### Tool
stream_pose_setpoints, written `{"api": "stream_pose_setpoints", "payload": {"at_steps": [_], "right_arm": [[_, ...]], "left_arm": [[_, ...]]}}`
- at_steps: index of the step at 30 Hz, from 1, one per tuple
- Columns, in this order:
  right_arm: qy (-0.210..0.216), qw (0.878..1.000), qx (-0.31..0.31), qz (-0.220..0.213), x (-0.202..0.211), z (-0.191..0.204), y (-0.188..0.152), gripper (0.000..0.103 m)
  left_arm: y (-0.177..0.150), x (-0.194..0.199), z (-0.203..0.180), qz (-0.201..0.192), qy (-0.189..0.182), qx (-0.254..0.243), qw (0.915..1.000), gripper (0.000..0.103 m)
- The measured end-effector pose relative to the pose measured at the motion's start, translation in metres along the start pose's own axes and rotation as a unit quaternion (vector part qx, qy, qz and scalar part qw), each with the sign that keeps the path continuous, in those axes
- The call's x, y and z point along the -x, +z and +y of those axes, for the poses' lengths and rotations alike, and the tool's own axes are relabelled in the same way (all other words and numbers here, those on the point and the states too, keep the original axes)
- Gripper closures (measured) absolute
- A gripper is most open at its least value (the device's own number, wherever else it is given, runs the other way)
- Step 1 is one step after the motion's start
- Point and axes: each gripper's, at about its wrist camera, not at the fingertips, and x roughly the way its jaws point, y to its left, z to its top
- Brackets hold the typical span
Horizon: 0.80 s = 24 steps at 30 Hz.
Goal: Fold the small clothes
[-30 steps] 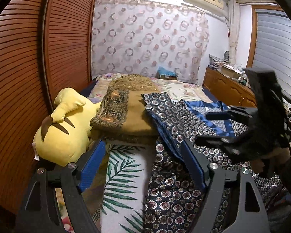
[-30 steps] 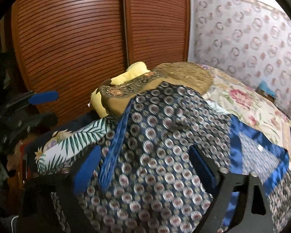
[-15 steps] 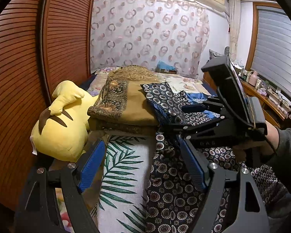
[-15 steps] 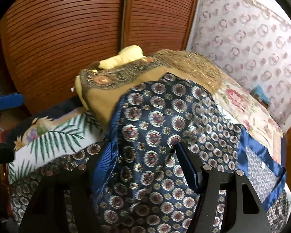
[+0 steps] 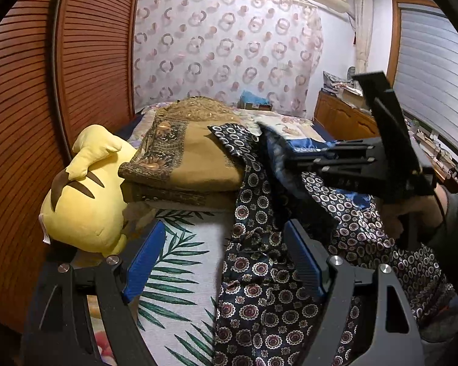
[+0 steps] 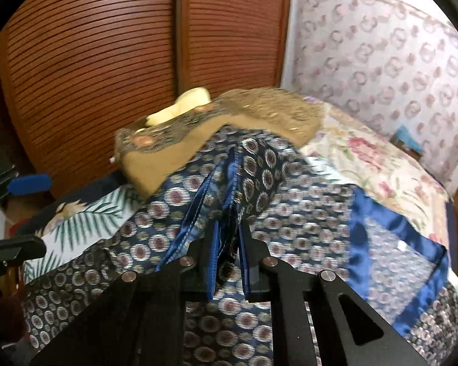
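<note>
We see leaf-print sheet [image 5: 180, 262] bare between left gripper [image 5: 223, 262] pads, jaws wide apart, garment [image 5: 259, 289] edge just inside right pad. Right gripper [image 6: 227, 244] jaws just closed, now clamped on garment's blue-trimmed fold; earlier frame had them spread. Brown blanket [image 6: 168, 155] just beyond.

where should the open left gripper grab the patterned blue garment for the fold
Take the near left edge of the garment where it lies flat on the leaf-print sheet, coming in low from the left gripper. That edge is free, while the right gripper already pinches a bunched ridge further up.
</note>
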Motion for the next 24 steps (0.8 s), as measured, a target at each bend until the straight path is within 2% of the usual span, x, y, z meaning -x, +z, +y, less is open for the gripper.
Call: {"api": "stream_pose_setpoints", "payload": {"at_steps": [2,4,6,12,16,18,21,24], "right_arm": [[-0.022,1.000,-0.015,0.003,0.002,-0.010,-0.003,0.089],[-0.044,0.999,-0.020,0.007,0.003,-0.019,-0.008,0.082],[-0.050,0.999,-0.019,0.011,0.006,-0.022,-0.012,0.064],[-0.063,0.997,-0.020,0.033,0.022,-0.039,-0.033,0.044],[-0.065,0.995,-0.046,0.054,0.034,-0.065,-0.065,0.041],[-0.079,0.993,-0.057,0.069,0.038,-0.082,-0.083,0.041],[-0.086,0.989,-0.082,0.087,0.039,-0.101,-0.106,0.041],[-0.079,0.987,-0.107,0.085,0.041,-0.113,-0.122,0.039]], "left_arm": [[0.001,-0.002,-0.001,0.001,-0.001,-0.002,1.0000,0.022],[0.003,-0.007,-0.001,0.002,-0.002,-0.003,1.0000,0.022],[0.005,-0.011,-0.002,0.005,-0.004,-0.005,1.0000,0.022],[0.019,-0.035,-0.004,0.013,-0.003,-0.018,0.9998,0.022],[0.033,-0.051,-0.004,0.019,-0.014,-0.018,0.9996,0.024],[0.037,-0.058,-0.005,0.022,-0.023,-0.017,0.9993,0.037],[0.045,-0.072,-0.008,0.034,-0.037,-0.017,0.9986,0.050],[0.054,-0.085,-0.012,0.043,-0.047,-0.018,0.9978,0.052]]}}
